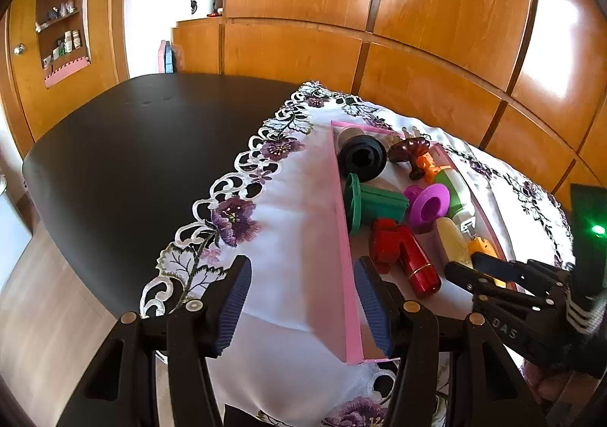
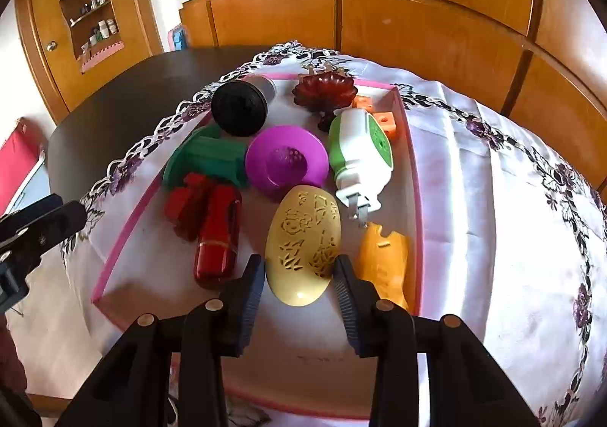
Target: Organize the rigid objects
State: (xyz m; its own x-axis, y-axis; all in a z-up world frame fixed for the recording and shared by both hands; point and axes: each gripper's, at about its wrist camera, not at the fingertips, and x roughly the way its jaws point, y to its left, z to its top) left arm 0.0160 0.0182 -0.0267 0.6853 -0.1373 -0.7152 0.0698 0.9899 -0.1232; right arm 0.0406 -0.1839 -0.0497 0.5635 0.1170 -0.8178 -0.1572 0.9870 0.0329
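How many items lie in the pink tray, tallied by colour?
Pink tray holds:
Black: 1, black spool
Green: 1, green spool
Red: 2, red bottle, dark red dish
Purple: 1, purple funnel
Cream: 1, cream egg case
White-green: 1, plug-in
Orange/yellow: 2, orange block, yellow piece
Total: 9

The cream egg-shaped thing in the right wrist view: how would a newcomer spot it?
Find the pink-rimmed tray on the embroidered cloth. At its near end, between the red bottle and orange piece, lies the cream egg. It alone has cut-out patterns.
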